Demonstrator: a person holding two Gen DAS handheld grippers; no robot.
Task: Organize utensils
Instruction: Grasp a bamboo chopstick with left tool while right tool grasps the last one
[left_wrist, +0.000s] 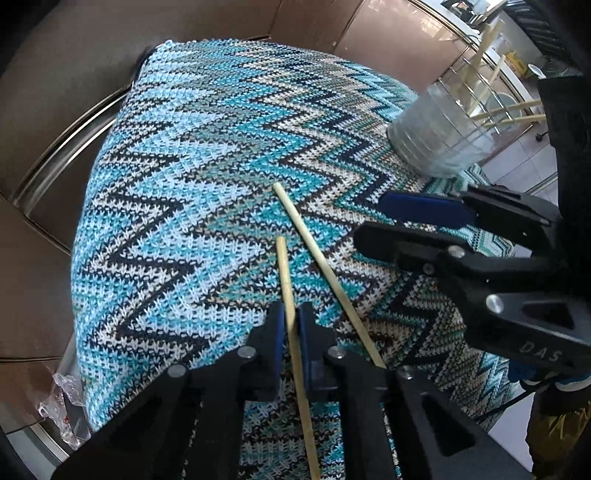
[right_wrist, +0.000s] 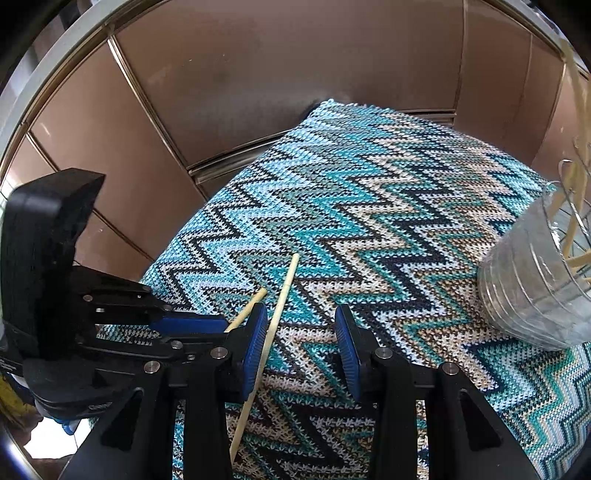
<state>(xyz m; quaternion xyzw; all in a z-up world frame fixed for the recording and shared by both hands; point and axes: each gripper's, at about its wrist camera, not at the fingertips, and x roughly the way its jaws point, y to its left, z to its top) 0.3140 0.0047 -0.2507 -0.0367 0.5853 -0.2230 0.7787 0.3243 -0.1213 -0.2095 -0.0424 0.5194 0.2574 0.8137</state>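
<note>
Chopsticks, two, on a zigzag knit cloth (left_wrist: 177, 155). One chopstick (left_wrist: 291, 314) is pinched between the pressed-together pads of the left gripper (left_wrist: 291, 325). Second chopstick (right_wrist: 275, 317) lies against the left pad of the right gripper (right_wrist: 301, 350), jaws spread. Clear cup (right_wrist: 535, 288) of further chopsticks stands ahead and right of both grippers.

Knitted cloth (left_wrist: 207, 177): zigzag chevron bands in turquoise, pale blue, teal, cream, tan and navy, filling mid-frame.
Two chopsticks (left_wrist: 325, 273): pale bamboo yellow.
Cup (left_wrist: 439, 136), upper right: clear, ribbed.
Both grippers (right_wrist: 301, 350): black, with blue ridged pads (right_wrist: 255, 350).
Wall panels (right_wrist: 258, 74), upper frame: glossy brown, gold-edged.
</note>
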